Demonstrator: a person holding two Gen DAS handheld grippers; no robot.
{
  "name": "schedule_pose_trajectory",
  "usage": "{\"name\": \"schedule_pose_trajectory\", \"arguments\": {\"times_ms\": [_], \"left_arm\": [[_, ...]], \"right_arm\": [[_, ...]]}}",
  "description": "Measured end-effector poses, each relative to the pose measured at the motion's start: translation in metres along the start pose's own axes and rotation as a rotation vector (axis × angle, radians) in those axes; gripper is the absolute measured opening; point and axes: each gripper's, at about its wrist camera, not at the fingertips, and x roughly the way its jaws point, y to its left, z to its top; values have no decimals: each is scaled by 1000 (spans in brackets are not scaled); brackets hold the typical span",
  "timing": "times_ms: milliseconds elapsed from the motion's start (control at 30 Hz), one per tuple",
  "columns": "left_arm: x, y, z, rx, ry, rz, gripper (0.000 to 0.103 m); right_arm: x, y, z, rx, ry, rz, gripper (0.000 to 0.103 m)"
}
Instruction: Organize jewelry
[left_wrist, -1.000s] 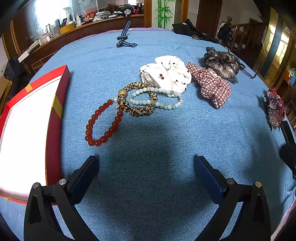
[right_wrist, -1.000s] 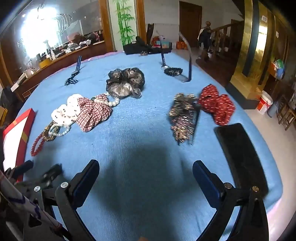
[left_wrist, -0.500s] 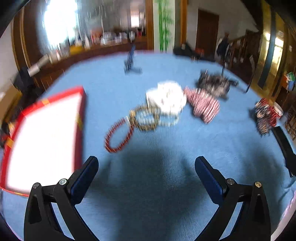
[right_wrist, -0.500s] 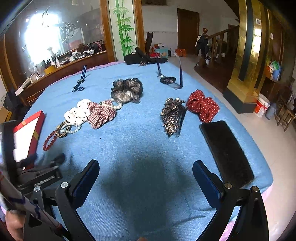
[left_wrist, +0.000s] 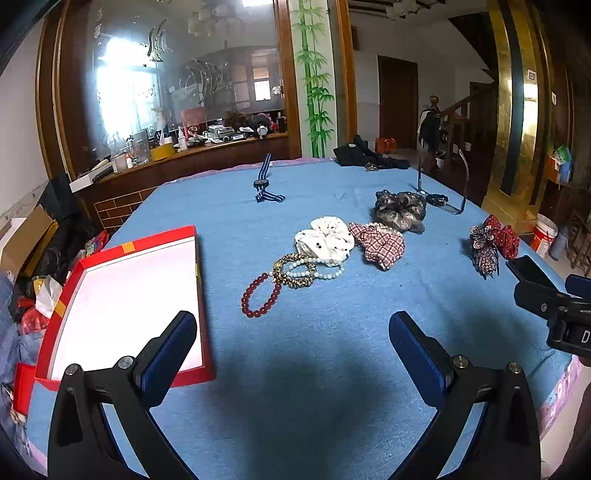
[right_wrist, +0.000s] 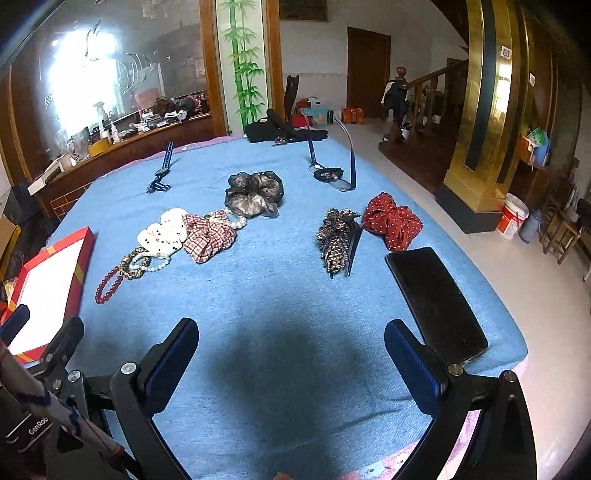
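Note:
On the blue cloth lie a red bead bracelet (left_wrist: 260, 298) (right_wrist: 108, 283), a leopard-print band (left_wrist: 294, 274) and a pale bead bracelet (left_wrist: 317, 266), bunched together. Behind them sit a white dotted scrunchie (left_wrist: 325, 236), a plaid scrunchie (left_wrist: 380, 243) (right_wrist: 207, 237) and a dark grey scrunchie (left_wrist: 400, 210) (right_wrist: 255, 194). A red box with a white inside (left_wrist: 122, 295) (right_wrist: 48, 280) lies at the left. My left gripper (left_wrist: 293, 345) hangs open above the near cloth, well short of the bracelets. My right gripper (right_wrist: 291, 349) is open too, with nothing between its fingers.
A beaded hair clip (right_wrist: 337, 238) and a red dotted bow (right_wrist: 392, 223) lie right of centre. A black phone (right_wrist: 437, 301) rests near the right edge. Striped straps (left_wrist: 265, 184) and a curved headband (right_wrist: 334, 162) lie far back. The cloth edge drops off to the floor at right.
Both grippers have pulled back and risen, so the bracelets and scrunchies look smaller and farther off. The left view now shows the whole red box. Both stay open.

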Motion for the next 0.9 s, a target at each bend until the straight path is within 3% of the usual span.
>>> {"name": "schedule_pose_trajectory", "arguments": {"times_ms": [67, 200, 300, 900], "left_arm": [[-2, 12, -6, -112, -29, -66, 103], [-4, 7, -4, -66, -8, -41, 103], [-2, -2, -1, 21, 7, 18, 103], [4, -4, -5, 29, 26, 9, 103]], "right_arm": [[1, 2, 0, -5, 3, -2, 102], [2, 3, -1, -7, 5, -4, 102], [3, 3, -2, -4, 9, -2, 102], [4, 7, -6, -22, 16, 4, 102]]}}
